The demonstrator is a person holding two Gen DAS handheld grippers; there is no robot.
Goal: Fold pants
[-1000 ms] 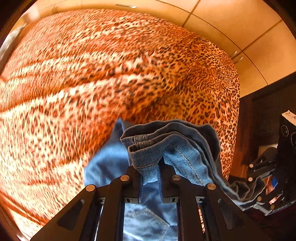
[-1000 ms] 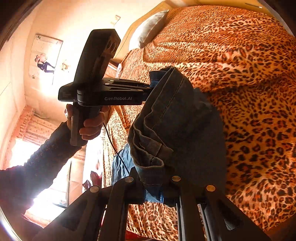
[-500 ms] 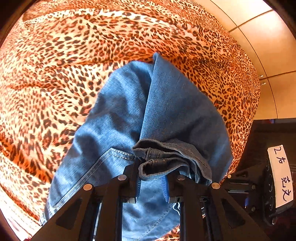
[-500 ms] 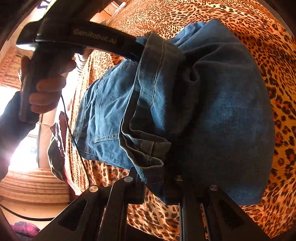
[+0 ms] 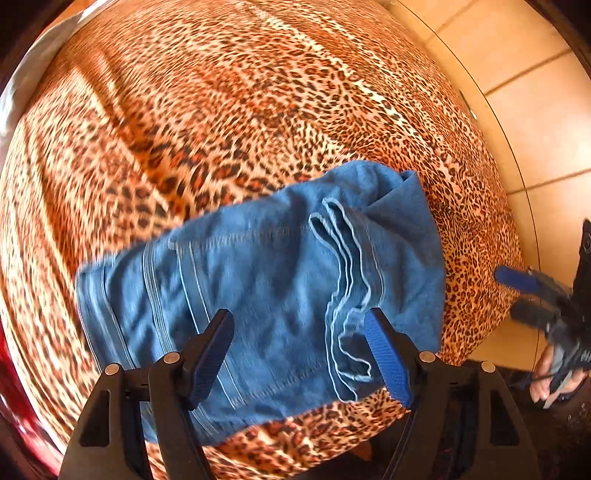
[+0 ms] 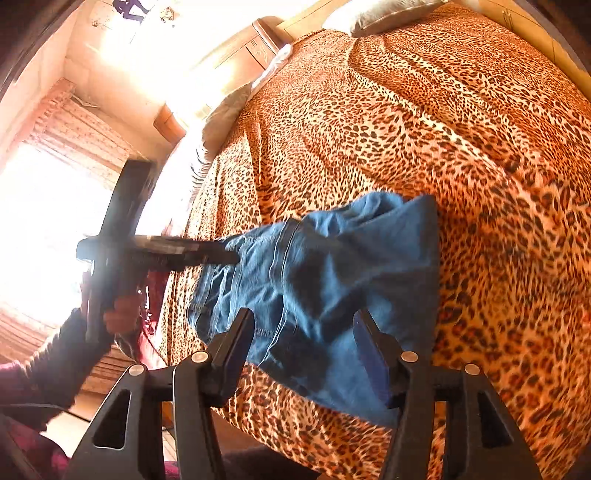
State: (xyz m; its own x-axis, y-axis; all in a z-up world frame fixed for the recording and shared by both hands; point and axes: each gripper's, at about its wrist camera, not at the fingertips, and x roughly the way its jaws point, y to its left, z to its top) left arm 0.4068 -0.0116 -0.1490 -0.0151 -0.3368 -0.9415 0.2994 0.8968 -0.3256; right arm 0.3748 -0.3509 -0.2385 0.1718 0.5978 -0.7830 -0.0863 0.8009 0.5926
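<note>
The blue jeans [image 5: 266, 280] lie folded into a compact stack on the leopard-print bed [image 5: 221, 110], near its front edge. Leg hems [image 5: 347, 295] lie on top of the stack. My left gripper [image 5: 299, 350] is open and empty just above the near side of the jeans. My right gripper [image 6: 303, 343] is open and empty above the jeans [image 6: 332, 280] from the other side. The left gripper also shows in the right wrist view [image 6: 229, 256], at the jeans' far left edge. The right gripper shows at the right edge of the left wrist view [image 5: 517, 295].
The bedspread [image 6: 443, 129] covers the bed beyond the jeans. A grey pillow [image 6: 388, 14] and a wooden headboard [image 6: 258, 48] are at the far end. Tan cabinet panels [image 5: 535, 92] stand beyond the bed. A bright curtained window [image 6: 44, 221] is at left.
Both grippers were shut on the jeans' folded end and carried it over the rest. Now both have opened and pulled back, and the jeans lie folded on the bed.
</note>
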